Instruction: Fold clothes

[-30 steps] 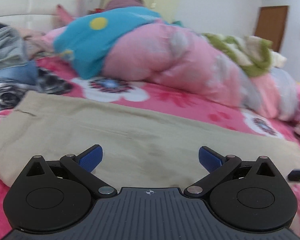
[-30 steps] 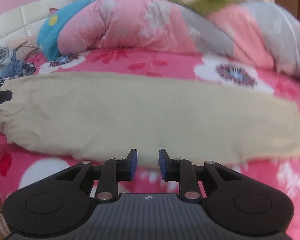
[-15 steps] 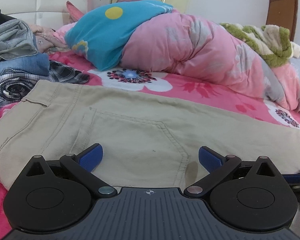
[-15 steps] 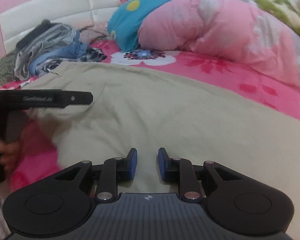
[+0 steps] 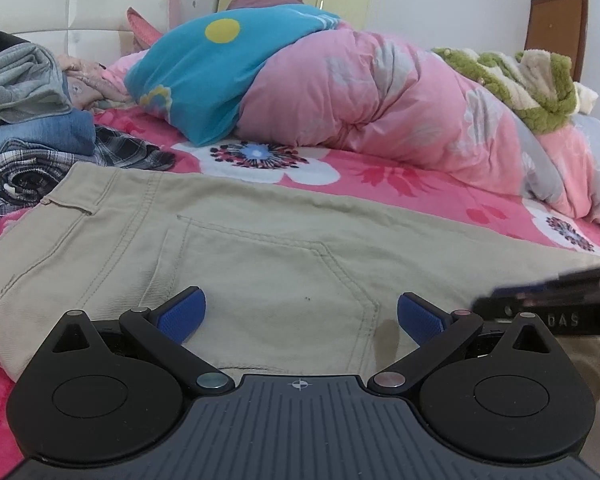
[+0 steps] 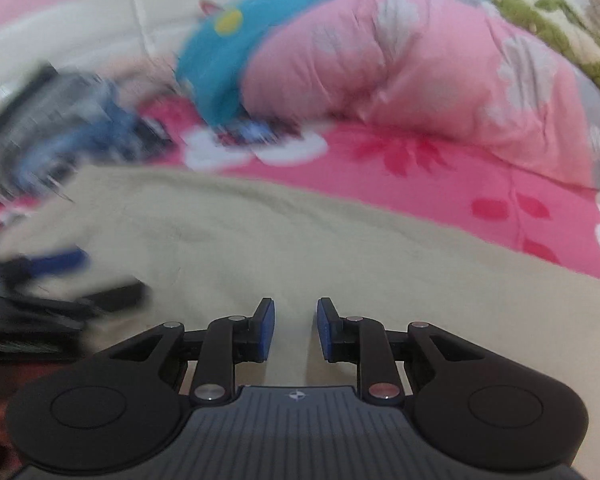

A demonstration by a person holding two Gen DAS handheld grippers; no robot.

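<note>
Two claws over beige trousers (image 5: 260,248): left claw (image 5: 298,314) spread wide, right claw (image 6: 296,330) slightly parted, both empty

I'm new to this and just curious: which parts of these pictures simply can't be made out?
- Clothes pile, right wrist view: smeared by motion blur.
- Trousers, left wrist view: near edge hidden behind the left hand-held gripper; the legs run off the right edge.
- Right hand-held gripper: whether it pinches the cloth can't be told.
</note>
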